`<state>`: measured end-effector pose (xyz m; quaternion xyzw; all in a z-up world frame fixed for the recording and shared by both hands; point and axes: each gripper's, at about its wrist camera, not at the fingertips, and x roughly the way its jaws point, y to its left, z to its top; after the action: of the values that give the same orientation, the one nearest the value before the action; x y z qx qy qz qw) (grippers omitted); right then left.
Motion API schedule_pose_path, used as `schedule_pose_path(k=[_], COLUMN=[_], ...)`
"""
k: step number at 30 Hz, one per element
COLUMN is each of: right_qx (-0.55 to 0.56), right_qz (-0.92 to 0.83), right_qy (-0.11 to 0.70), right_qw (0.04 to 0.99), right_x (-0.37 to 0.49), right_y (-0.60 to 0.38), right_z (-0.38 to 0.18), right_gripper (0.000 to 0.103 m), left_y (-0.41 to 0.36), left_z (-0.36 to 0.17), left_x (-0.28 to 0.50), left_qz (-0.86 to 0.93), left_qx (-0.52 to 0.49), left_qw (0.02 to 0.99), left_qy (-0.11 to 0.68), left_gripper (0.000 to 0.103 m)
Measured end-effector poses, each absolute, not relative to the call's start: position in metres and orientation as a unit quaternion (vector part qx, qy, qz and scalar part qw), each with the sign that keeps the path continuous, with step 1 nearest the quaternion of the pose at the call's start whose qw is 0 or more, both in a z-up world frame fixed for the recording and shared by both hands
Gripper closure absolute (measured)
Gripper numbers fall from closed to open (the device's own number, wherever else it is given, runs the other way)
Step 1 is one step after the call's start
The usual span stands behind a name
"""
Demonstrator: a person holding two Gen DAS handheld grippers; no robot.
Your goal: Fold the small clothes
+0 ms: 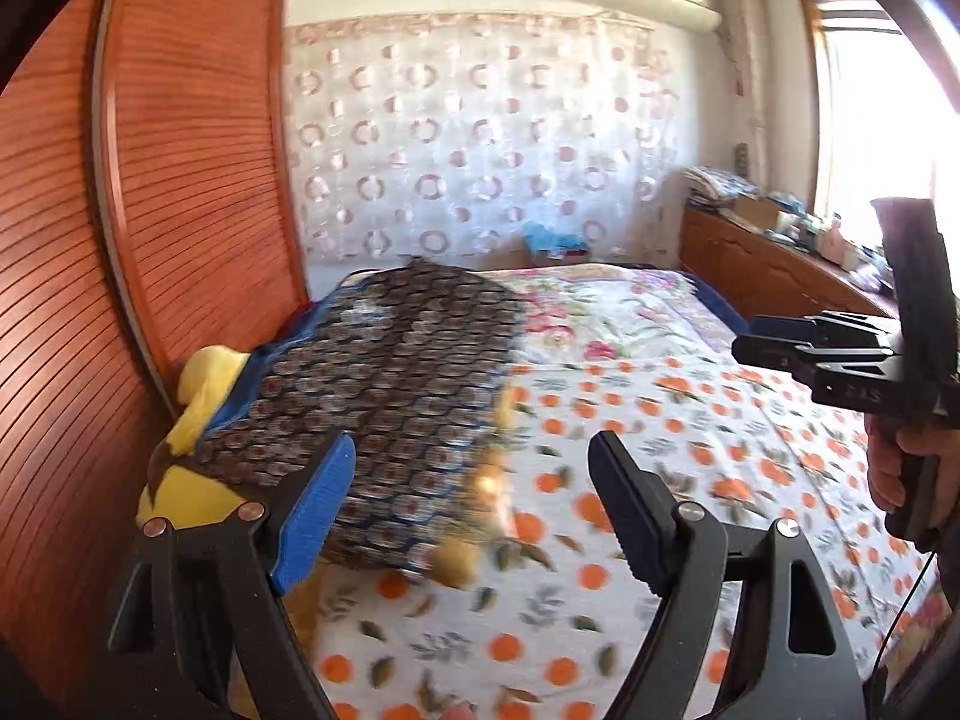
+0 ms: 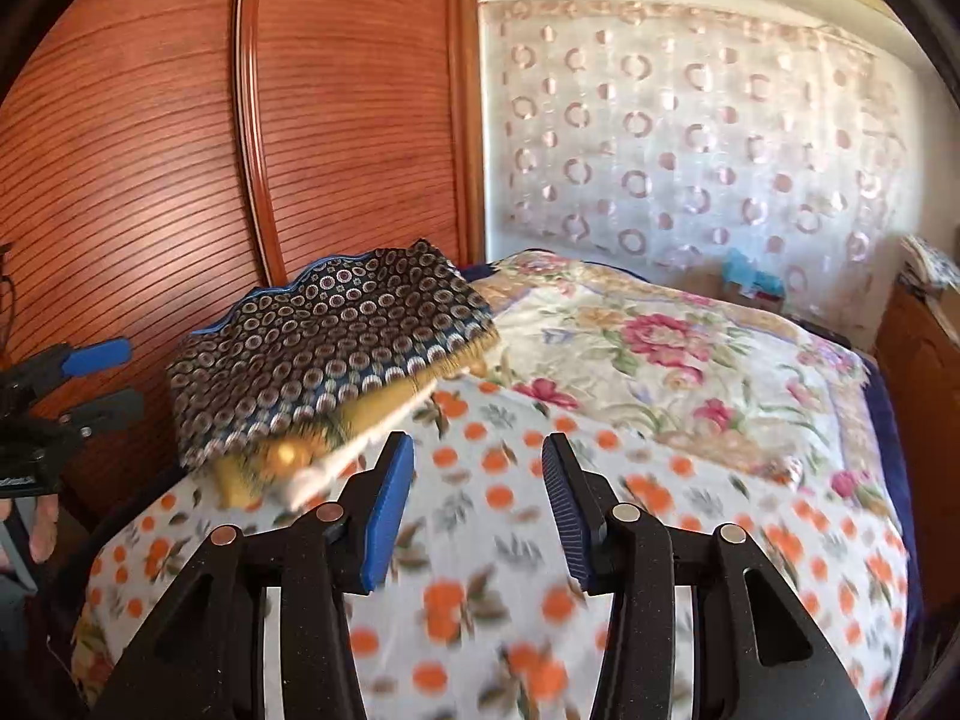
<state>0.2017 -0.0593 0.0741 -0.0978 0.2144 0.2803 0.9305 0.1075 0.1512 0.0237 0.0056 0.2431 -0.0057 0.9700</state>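
A folded dark garment with a ring pattern lies on top of a small pile at the left side of the bed, by the wardrobe. Under it show a yellow cloth and yellow and white folded pieces. My left gripper is open just in front of the garment's near edge, with nothing between its fingers. My right gripper is open over the orange-print sheet, to the right of the dark garment, and holds nothing. Each view shows the other gripper at its edge: the right gripper and the left gripper.
A slatted wooden wardrobe stands close along the bed's left side. A floral blanket covers the far half of the bed. Behind hangs a white curtain with rings. A low wooden cabinet with clutter runs under the window at right.
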Motion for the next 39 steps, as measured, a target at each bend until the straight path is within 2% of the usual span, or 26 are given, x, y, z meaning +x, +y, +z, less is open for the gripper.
schedule_pose_path(k=[11, 16, 26, 39], right_qx=[-0.059, -0.043, -0.019, -0.007], right_qz=[0.191, 0.156, 0.108, 0.1], right_qy=[0.193, 0.181, 0.149, 0.134], right_qw=[0.961, 0.97, 0.983, 0.986], right_x=[0.089, 0.05, -0.008, -0.015], right_y=[-0.127, -0.146, -0.164, -0.161], right_z=[0.071, 0.077, 0.088, 0.073], right_gripper=[0.031, 0.024, 0.024, 0.024], left_y=[0.07, 0.043, 0.022, 0.026], left_z=[0.025, 0.031, 0.051, 0.054], left_x=[0.082, 0.071, 0.053, 0.04], left_qz=[-0.065, -0.081, -0.08, -0.065], left_qx=[0.018, 0.018, 0.008, -0.004], left_qw=[0.968, 0.967, 0.974, 0.977], left_qy=[0.24, 0.239, 0.212, 0.205], left_gripper=[0.022, 0.022, 0.022, 0.022])
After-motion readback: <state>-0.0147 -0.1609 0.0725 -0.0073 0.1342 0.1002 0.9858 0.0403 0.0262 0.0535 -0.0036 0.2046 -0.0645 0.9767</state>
